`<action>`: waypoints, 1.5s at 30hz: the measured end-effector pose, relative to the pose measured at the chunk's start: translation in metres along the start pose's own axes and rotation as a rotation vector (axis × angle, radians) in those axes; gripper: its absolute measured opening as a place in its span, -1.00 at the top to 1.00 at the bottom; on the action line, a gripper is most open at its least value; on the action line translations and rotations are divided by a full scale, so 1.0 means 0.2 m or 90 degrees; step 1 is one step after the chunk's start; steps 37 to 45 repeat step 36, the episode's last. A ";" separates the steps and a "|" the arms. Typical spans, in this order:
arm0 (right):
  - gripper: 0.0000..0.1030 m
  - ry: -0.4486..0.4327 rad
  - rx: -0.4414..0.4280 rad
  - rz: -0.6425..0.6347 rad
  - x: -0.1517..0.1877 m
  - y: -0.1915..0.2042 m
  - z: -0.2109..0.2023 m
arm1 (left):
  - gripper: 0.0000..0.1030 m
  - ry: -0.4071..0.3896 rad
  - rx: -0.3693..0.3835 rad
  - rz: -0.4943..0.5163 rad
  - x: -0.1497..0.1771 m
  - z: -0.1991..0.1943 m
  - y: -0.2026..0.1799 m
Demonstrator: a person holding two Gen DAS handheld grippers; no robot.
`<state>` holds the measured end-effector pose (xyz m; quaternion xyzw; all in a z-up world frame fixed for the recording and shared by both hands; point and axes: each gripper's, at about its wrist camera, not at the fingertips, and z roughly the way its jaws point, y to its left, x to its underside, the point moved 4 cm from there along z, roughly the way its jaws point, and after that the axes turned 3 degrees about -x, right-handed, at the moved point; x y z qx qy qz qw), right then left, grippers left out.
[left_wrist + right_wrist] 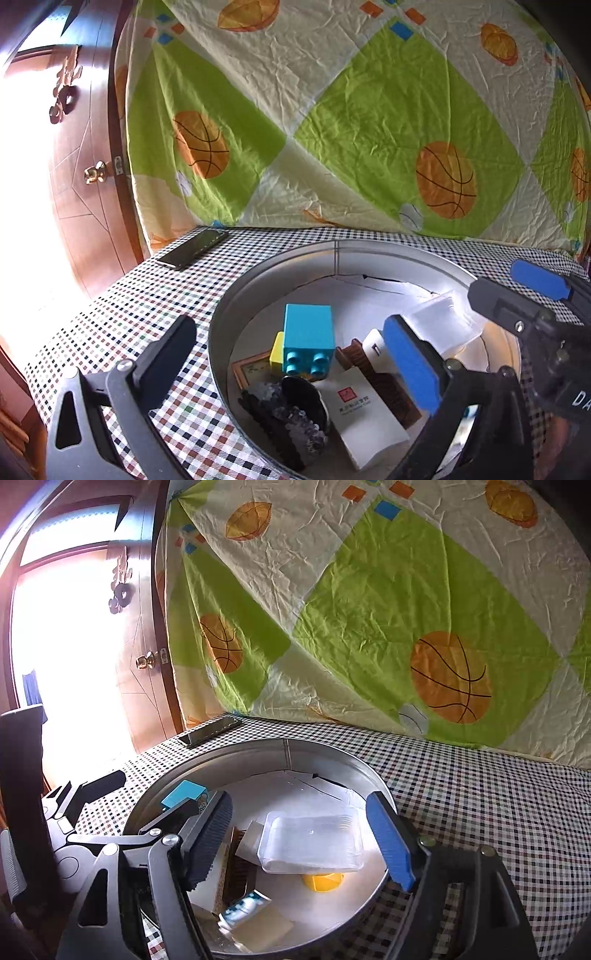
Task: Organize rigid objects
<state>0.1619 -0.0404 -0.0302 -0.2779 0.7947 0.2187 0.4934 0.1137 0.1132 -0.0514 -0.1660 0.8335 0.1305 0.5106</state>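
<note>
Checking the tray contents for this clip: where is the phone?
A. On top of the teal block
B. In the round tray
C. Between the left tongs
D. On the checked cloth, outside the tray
D: the phone lies flat on the checked cloth near the table's far corner, apart from the tray.

My table with the checked cloth

My table (177, 295) has a cloth of little squares. A big round metal tray (221, 317) sits right on it. Far back, near the corner, lies a flat dark thing (192, 249), maybe a phone, well apart from the tray.
</note>
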 end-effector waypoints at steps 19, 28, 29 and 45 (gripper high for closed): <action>-0.82 -0.053 0.064 -0.023 -0.05 0.05 -0.30 | -0.99 -0.009 0.007 -0.047 -0.06 -0.22 0.16; -0.83 -0.044 0.060 -0.047 -0.03 0.10 -0.30 | -0.99 -0.003 -0.012 -0.048 -0.04 -0.21 0.20; -0.83 -0.044 0.059 -0.049 -0.02 0.11 -0.30 | -0.99 -0.006 -0.016 -0.048 -0.04 -0.21 0.20; -0.83 -0.037 0.057 -0.056 -0.01 0.12 -0.29 | -0.99 -0.018 -0.023 -0.038 -0.04 -0.22 0.19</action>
